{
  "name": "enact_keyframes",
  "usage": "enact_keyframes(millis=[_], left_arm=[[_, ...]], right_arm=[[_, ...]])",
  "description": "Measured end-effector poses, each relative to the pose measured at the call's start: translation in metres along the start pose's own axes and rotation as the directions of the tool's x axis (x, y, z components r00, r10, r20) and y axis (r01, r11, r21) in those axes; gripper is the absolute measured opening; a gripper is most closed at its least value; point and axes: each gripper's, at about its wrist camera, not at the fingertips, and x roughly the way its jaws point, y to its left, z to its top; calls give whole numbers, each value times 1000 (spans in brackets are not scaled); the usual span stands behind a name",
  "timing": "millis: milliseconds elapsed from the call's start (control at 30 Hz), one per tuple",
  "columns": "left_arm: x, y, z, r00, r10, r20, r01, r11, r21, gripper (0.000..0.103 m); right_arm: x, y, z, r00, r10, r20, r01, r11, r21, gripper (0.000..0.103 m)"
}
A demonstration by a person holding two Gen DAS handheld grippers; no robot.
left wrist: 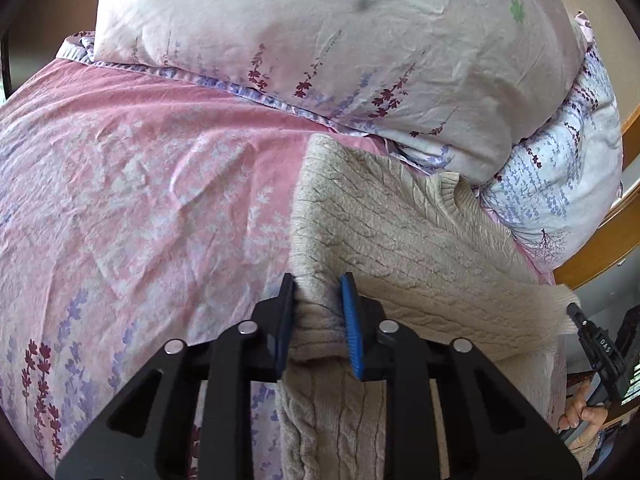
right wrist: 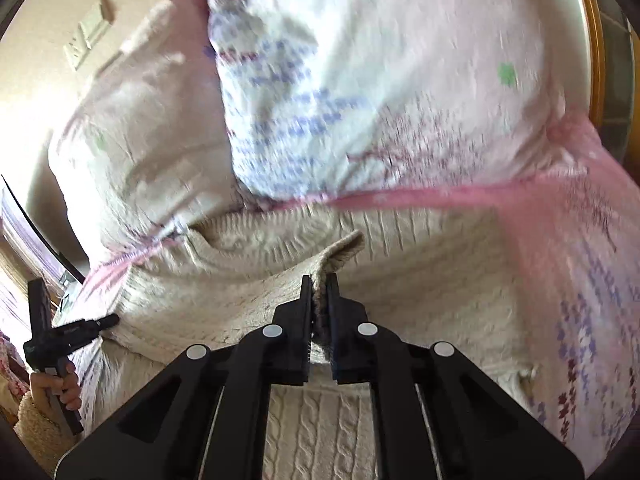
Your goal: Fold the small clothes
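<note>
A beige cable-knit sweater (left wrist: 400, 220) lies on the pink floral bed sheet (left wrist: 140, 168). My left gripper (left wrist: 318, 284) is shut on a bunched fold of the sweater at its left edge, cloth filling the gap between the fingers. My right gripper (right wrist: 319, 286) is shut on a ribbed edge of the sweater (right wrist: 420, 280) and holds it lifted over the rest of the garment. The right gripper also shows at the right edge of the left wrist view (left wrist: 576, 312). The left gripper shows at the left edge of the right wrist view (right wrist: 108, 320). The right wrist view is blurred.
A big pale floral pillow (left wrist: 320, 40) lies just behind the sweater, with a second white and blue pillow (left wrist: 560, 176) to its right. A wooden bed frame (left wrist: 600, 248) runs along the right side. A wall with a switch plate (right wrist: 88, 36) stands at the far left.
</note>
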Motion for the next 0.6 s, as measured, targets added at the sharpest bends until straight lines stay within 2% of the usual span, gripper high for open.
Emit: enact_keyframes(millis=[33, 67, 100, 200, 233, 333, 400, 433, 533, 567, 600], left_arm=[[-1, 3, 0, 1000, -8, 3, 8, 1000, -12, 19], [-2, 5, -1, 1000, -14, 3, 14, 1000, -21, 18], [-2, 6, -1, 1000, -19, 6, 19, 999, -25, 18], [-3, 3, -2, 1000, -13, 11, 13, 1000, -14, 17], [-3, 2, -3, 1000, -13, 11, 13, 1000, -14, 17], [-3, 3, -2, 1000, -19, 11, 20, 1000, -13, 17], [-3, 3, -2, 1000, -17, 12, 17, 1000, -10, 18], [-3, 2, -2, 1000, -14, 12, 14, 1000, -6, 18], [-5, 1, -3, 1000, -9, 11, 9, 1000, 12, 22], [-6, 1, -4, 1000, -15, 7, 15, 1000, 11, 26], [-6, 1, -3, 1000, -26, 2, 26, 1000, 9, 29]], right_arm=[[-6, 5, 3, 999, -19, 46, 20, 1000, -20, 7], [-6, 7, 4, 998, -42, 56, 44, 998, -33, 7], [3, 5, 2, 996, -79, 31, 81, 996, -43, 7], [43, -17, -12, 978, -151, -145, 152, 988, -7, 7], [46, -23, -16, 976, -146, -161, 151, 988, 20, 7], [40, -29, -18, 982, -127, -137, 135, 989, 51, 7], [49, -30, -21, 971, -145, -191, 154, 987, 35, 8], [52, -31, -21, 964, -162, -209, 170, 985, 22, 10], [34, -30, -17, 966, -197, -167, 207, 977, 43, 23], [24, -27, -15, 976, -168, -138, 177, 982, 59, 32], [16, -24, -14, 986, -124, -116, 132, 989, 63, 36]])
